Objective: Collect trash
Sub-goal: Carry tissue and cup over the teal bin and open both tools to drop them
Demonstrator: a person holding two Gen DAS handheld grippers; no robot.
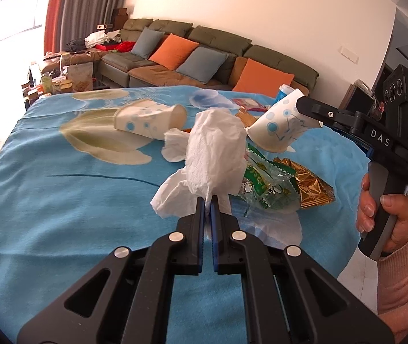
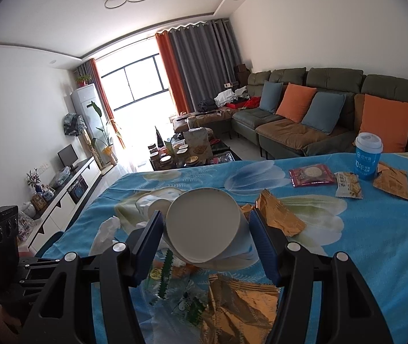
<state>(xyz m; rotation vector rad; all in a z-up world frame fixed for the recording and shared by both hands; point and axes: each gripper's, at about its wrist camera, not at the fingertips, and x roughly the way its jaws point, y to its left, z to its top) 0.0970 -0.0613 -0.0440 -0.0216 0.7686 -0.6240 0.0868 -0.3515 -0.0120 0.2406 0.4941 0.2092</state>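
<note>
Your right tool has white letters on its side that say "DAS", seen from the left wrist; the blue lidded cup (image 2: 367, 154) far back on the table has white writing with the number 10, and the rest is too small to read; the green snack wrapper (image 1: 261, 185) has print you cannot read.

Your left gripper (image 1: 208, 204) has its jaws pressed together on a white tissue (image 1: 215, 154); the tissue stands up tall from the tips, its long side pointing up and away from you, lifted over the blue tablecloth (image 1: 60, 200).

Your right gripper (image 2: 207, 230) has its jaws apart with a white paper cup (image 2: 204, 226) squeezed between them; the cup lies on its side, its flat bottom facing the right camera and its long side pointing away along the fingers.

Only the left view shows your hand (image 1: 387, 218) on the right tool's handle, the blue dots on the held cup, and a second dotted cup (image 1: 149, 120) lying on its side on the cloth; only the right view shows the blue lidded cup, the pink packet (image 2: 311, 176) and the gold wrappers (image 2: 392, 183) near it.
</note>
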